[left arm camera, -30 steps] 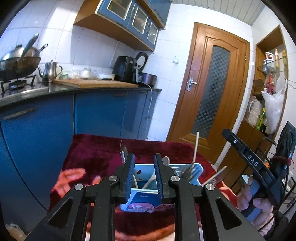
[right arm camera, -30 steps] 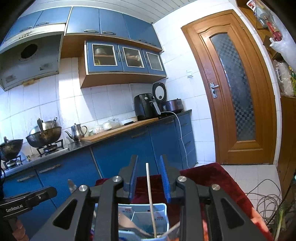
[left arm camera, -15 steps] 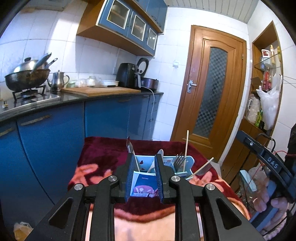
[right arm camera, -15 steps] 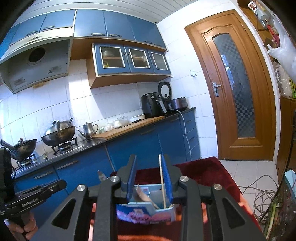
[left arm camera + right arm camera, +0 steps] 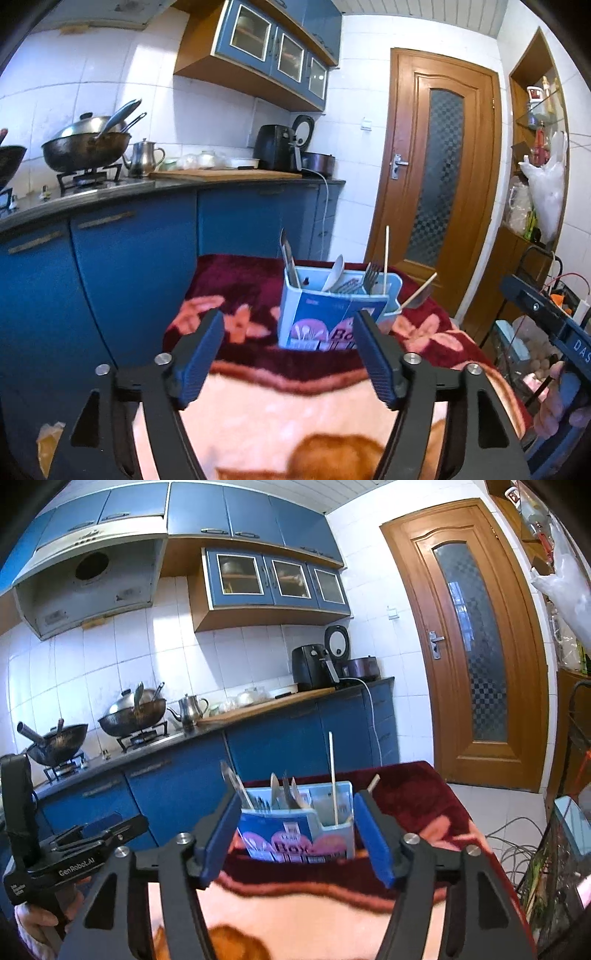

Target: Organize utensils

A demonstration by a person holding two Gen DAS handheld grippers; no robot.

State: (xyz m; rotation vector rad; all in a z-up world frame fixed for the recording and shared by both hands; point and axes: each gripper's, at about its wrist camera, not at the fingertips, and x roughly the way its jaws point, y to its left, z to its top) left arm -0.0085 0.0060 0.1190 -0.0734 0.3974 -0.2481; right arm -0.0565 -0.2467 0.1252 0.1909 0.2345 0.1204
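- Landmark: blue utensil box (image 5: 334, 314), standing upright on the red floral blanket (image 5: 236, 295), in front of the blue kitchen cabinets (image 5: 129, 258).
- Your left gripper (image 5: 290, 358) has just been opening; its jaws are now spread wide, nothing between them. A second ago they were nearly pressed together right at the box; now the box sits well beyond the fingertips.
- Your right gripper (image 5: 297, 834) likewise: jaws have just been opening, now spread and empty. The chopstick (image 5: 332, 775) that stood between its fingers earlier now stands upright in the box's right-hand compartment, clear of the pads.
- Both grippers are farther back from the box than half a second ago, so the box looks smaller in each wrist view.
- In the box: a knife (image 5: 288, 254) at the left end, a white spoon (image 5: 334, 275) and a fork (image 5: 371, 275) in the middle, the chopstick to the right. A second stick (image 5: 419, 290) leans out over the right edge.
- No loose utensils show on the blanket around the box.
- My read: you've finished the drop-off and are retreating; the sorting looks close to done, maybe finished.
- Only leftover worry: the leaning stick on the right side could tip out if the box gets nudged.
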